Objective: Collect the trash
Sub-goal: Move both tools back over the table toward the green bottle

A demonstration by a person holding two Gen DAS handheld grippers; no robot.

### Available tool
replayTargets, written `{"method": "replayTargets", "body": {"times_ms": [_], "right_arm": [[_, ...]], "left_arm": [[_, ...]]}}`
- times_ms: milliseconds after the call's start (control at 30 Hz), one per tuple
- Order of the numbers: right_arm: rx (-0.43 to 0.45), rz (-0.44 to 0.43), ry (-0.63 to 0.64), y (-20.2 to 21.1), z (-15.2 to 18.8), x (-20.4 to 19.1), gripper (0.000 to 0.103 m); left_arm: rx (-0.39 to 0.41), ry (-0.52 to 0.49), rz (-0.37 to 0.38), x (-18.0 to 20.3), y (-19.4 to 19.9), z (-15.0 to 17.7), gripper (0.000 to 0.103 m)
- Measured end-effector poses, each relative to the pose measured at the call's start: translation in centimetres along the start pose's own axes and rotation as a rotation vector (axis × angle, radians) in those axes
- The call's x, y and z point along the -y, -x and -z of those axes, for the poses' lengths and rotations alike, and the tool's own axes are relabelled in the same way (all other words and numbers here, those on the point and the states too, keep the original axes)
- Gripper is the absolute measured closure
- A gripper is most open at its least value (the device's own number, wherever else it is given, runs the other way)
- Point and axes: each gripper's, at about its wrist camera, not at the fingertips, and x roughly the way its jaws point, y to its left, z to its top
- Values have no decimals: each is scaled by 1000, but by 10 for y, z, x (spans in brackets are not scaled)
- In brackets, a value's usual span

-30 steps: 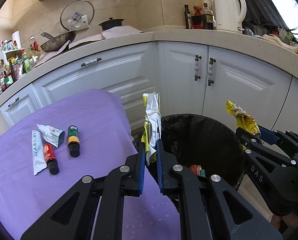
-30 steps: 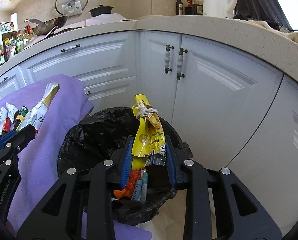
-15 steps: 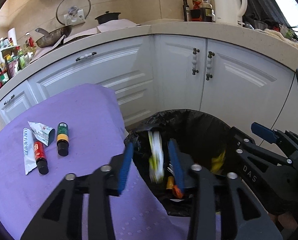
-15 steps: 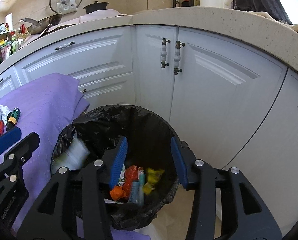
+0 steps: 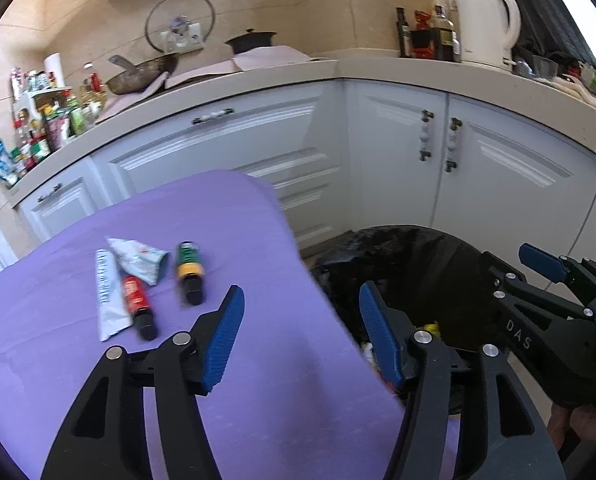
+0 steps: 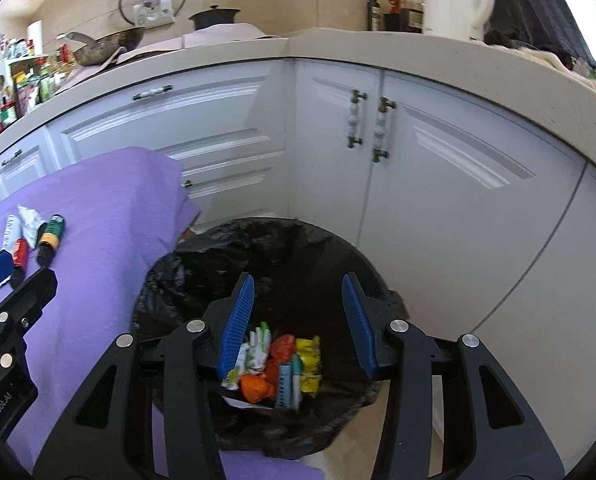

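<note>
A bin lined with a black bag stands on the floor by the purple-covered table. Wrappers, among them a yellow one and a white-green one, lie at its bottom. My right gripper is open and empty above the bin. My left gripper is open and empty over the table's right edge, next to the bin. On the table lie a white tube, a crumpled white wrapper, a red tube and a green-yellow tube.
White cabinet doors curve behind the bin under a beige counter. The counter carries a kettle, bottles, a pan and jars. The right gripper's body shows at the right of the left wrist view.
Both grippers opened and dropped their wrappers into the bin. The left gripper then swung left toward the table; the right stays above the bin.
</note>
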Motion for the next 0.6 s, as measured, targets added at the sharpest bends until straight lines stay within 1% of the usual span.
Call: {"method": "replayTargets", "body": {"times_ms": [233,300,333,367,500,600], "right_arm": [[4,-73,71,2,-7,-47,58],[5,-91,87,3,-9,-59,55],[6,-104,96,3,-11,-67,49],[8,-114,104,4,-12,-74,47],[10,-157,144,3,-19,-104,46],[5,-178,176,-2,-24,-124,42]], "left_arm": [[5,52,-128,-45,9,8,41],[-1,76,-156,-59,8,10,40],[-7,94,-176,-69,8,12,40],[-11,108,-189,-76,8,13,39],[-25,161,-236,-106,7,19,37],[-38,195,-269,-128,5,23,36]]}}
